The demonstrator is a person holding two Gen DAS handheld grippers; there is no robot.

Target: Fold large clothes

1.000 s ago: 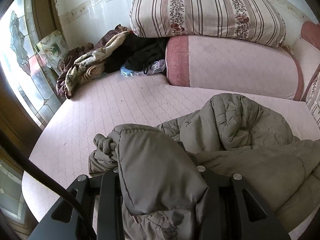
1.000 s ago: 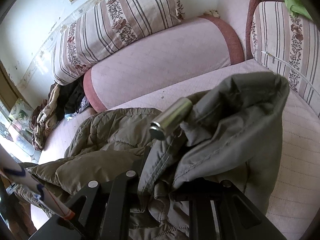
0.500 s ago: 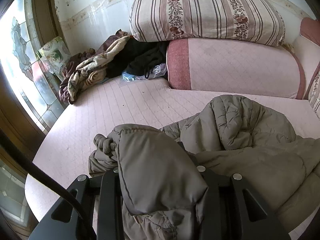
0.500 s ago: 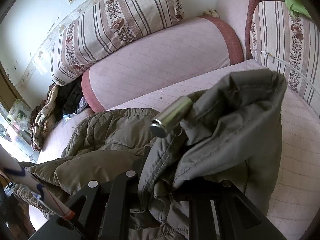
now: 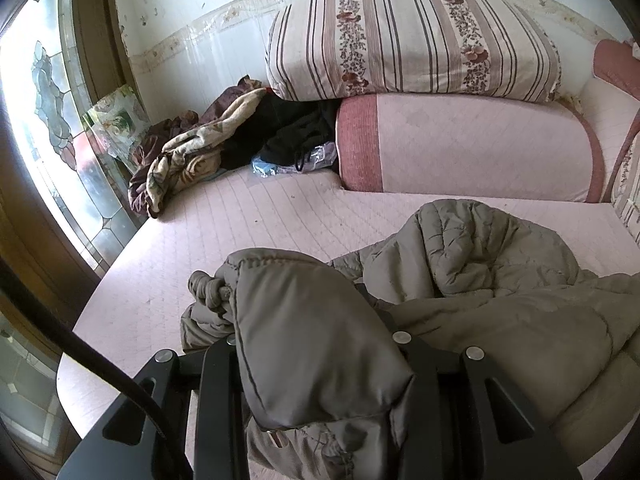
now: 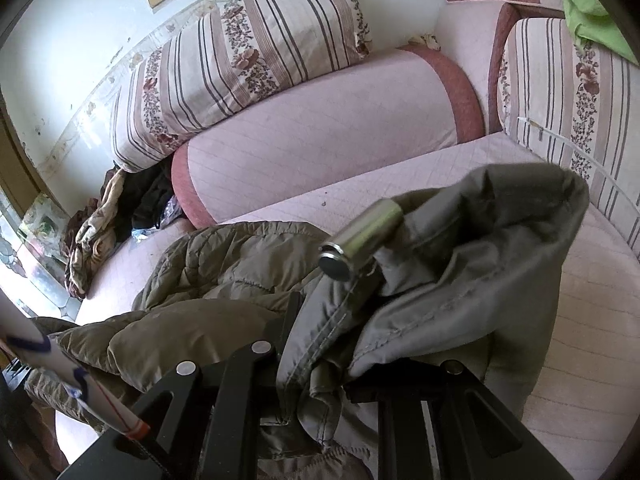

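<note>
An olive-grey padded jacket (image 5: 480,264) lies crumpled on the pink quilted sofa seat (image 5: 248,232). My left gripper (image 5: 316,344) is shut on a puffy fold of the jacket, which bulges up over the jaws and hides the fingertips; a knotted cord end (image 5: 208,288) sticks out to the left. In the right wrist view, my right gripper (image 6: 332,344) is shut on another edge of the same jacket (image 6: 224,264), whose grey lining (image 6: 480,280) drapes over the jaws. A metal cord stopper (image 6: 364,236) pokes out above them.
A striped floral cushion (image 5: 408,40) rests on a pink bolster (image 5: 472,148) at the back. A heap of other clothes and blankets (image 5: 200,152) fills the back left corner by the stained-glass window (image 5: 52,92). Another striped cushion (image 6: 576,96) and green cloth (image 6: 588,8) stand at right.
The left wrist view has shifted a little, so the back cushions and clothes heap sit lower in the picture. Both grips on the jacket are unchanged, and the right view barely differs.
</note>
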